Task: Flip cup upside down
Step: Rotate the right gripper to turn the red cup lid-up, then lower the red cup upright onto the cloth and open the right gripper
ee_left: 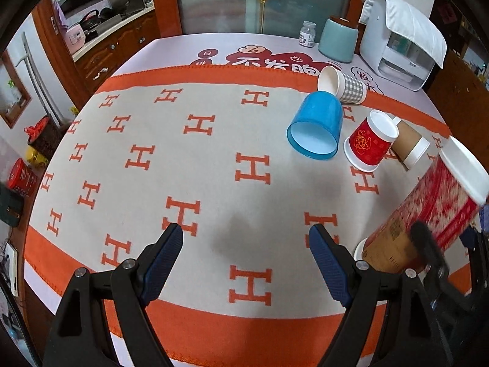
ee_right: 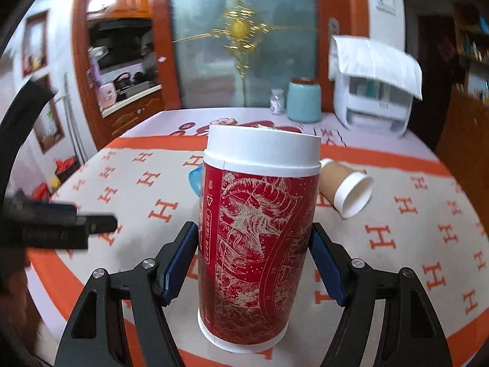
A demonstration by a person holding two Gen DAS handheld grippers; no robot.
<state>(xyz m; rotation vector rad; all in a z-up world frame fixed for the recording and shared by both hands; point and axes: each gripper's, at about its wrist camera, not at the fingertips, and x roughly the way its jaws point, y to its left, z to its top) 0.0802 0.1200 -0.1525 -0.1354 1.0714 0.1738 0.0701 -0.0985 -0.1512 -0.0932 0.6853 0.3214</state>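
My right gripper point(ee_right: 253, 260) is shut on a tall red cup point(ee_right: 256, 238) with gold print, its white-banded end up. The same cup shows tilted and blurred at the right edge of the left wrist view point(ee_left: 434, 214), held by the right gripper's black fingers point(ee_left: 428, 244). My left gripper point(ee_left: 246, 257) is open and empty above the blanket. A blue cup point(ee_left: 318, 125) lies on its side. A small red cup point(ee_left: 369, 143) stands upside down. A brown cup point(ee_left: 411, 146) and a checked cup point(ee_left: 342, 84) lie on their sides.
The table carries a grey blanket point(ee_left: 183, 159) with orange H marks. A teal canister point(ee_left: 337, 39), a small bottle point(ee_left: 307, 33) and a white appliance point(ee_left: 400, 46) under a cloth stand at the back right. Wooden cabinets stand behind on the left.
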